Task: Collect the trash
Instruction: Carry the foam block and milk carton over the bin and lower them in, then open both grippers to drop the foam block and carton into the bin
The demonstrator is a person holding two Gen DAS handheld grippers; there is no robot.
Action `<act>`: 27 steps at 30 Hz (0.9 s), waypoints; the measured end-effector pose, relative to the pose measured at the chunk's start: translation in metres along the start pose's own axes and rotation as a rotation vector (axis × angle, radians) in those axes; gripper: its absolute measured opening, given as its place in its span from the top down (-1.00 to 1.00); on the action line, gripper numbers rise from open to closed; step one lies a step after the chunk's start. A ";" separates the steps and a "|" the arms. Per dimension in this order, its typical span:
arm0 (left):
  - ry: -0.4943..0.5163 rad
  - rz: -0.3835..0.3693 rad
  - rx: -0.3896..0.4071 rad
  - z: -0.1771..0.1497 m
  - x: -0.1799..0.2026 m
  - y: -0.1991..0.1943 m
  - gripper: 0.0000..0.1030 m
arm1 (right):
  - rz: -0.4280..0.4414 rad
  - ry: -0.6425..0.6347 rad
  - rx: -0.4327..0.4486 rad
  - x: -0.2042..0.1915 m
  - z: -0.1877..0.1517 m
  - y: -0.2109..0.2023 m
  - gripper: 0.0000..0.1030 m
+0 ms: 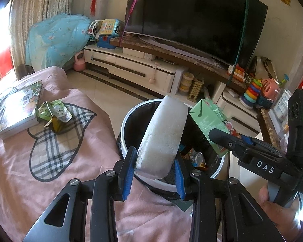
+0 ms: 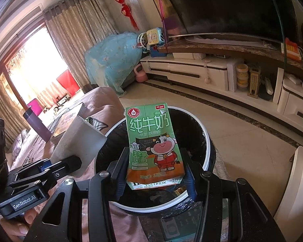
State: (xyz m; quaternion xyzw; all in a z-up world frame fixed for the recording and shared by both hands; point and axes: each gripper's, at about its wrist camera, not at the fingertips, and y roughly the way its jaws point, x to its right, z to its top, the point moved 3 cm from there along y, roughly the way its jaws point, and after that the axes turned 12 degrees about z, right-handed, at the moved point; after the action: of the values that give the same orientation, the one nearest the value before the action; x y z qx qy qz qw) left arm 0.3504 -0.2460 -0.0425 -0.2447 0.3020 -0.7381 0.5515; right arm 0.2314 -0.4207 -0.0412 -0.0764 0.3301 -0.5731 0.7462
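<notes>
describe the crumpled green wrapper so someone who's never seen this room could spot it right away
Start at the pink blanket left of the bin. On its plaid heart patch, beside the book, lies the crumpled green wrapper. Unlike the flat, neat book, it is a creased green pouch, torn open and showing an olive lining.

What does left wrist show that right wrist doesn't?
Left wrist only: crumpled green wrappers beside a picture book on the pink cover.

Right wrist only: the milk carton front print, cartoon cow, and a purple bottle.

Both: left gripper clamping the white foam block, right gripper clamping the carton, both over the trash bin.
</notes>
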 end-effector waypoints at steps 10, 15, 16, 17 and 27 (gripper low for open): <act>0.013 0.005 -0.014 0.005 0.005 0.008 0.35 | -0.006 -0.002 -0.029 0.005 0.002 0.008 0.06; 0.022 0.008 -0.025 0.008 0.009 0.013 0.35 | -0.008 0.000 -0.040 0.005 0.004 0.013 0.06; 0.023 0.009 -0.028 0.008 0.010 0.014 0.35 | -0.008 0.000 -0.041 0.005 0.004 0.014 0.06; 0.024 0.009 -0.031 0.009 0.011 0.015 0.35 | -0.008 0.000 -0.043 0.005 0.005 0.015 0.06; 0.036 0.016 -0.062 0.012 0.015 0.027 0.34 | -0.016 -0.004 -0.074 0.008 0.006 0.023 0.06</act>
State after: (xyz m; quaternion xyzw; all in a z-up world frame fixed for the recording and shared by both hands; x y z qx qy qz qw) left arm 0.3725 -0.2685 -0.0530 -0.2460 0.3367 -0.7283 0.5439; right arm 0.2541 -0.4217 -0.0511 -0.1077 0.3489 -0.5664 0.7388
